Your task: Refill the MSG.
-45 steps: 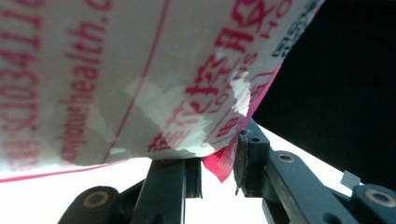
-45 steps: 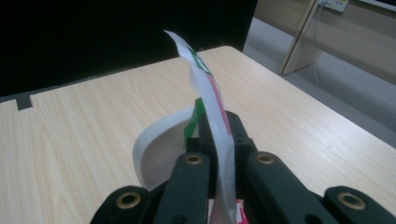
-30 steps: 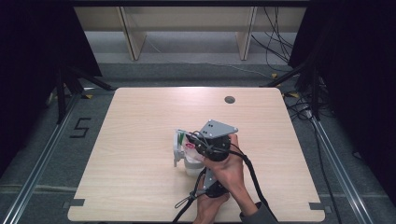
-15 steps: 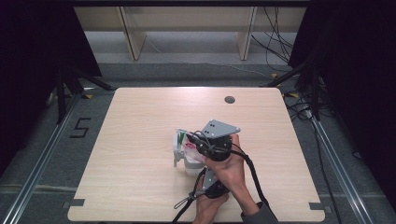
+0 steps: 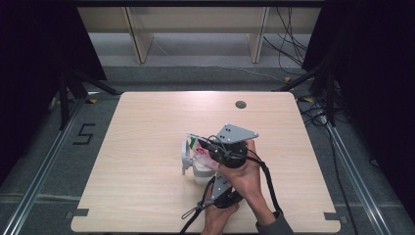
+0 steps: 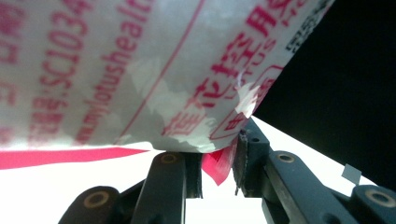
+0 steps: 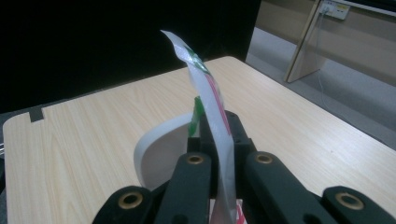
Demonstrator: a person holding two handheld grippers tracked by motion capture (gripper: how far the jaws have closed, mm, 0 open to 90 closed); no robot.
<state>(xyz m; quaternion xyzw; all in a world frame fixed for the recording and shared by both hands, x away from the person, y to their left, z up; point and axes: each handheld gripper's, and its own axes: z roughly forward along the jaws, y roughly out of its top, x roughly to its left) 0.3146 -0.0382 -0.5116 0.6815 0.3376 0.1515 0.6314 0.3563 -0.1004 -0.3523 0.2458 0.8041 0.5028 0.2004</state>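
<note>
Pale wood-grain laminate covers the one table (image 5: 147, 147), a rounded-corner rectangle with a single dark round hole (image 5: 240, 104) near its far edge. In the high view two tools meet right of the middle: the right tool (image 5: 215, 152), topped by a grey three-cornered plate, and the left tool (image 5: 215, 183) just below it, each in one hand with a black cable trailing toward the near edge. Between them is one thin white plastic packet (image 5: 201, 148) with red print and a green edge, and just left of it one white cup-like container (image 5: 188, 157) stands on the table; what is in it cannot be told from here.

In the left gripper view the packet (image 6: 140, 70) is close up: glossy, crinkled white film printed with red letters and a red band. Its lower corner hangs down into the left tool (image 6: 218, 168), whose black jaws stand slightly apart with the red-tinted corner between them; the left pad touches the film, and a narrow gap shows on the right side, so a firm pinch cannot be confirmed.

In the right gripper view the right tool (image 7: 219, 149) has its black jaws pressed together on the packet (image 7: 210, 100), seen edge-on as a thin, upright, slightly curved strip, white with a green tip and a red stripe. Behind the jaws is the smooth, curved white rim of the container (image 7: 154, 144), resting on the table (image 7: 84, 140).
</note>
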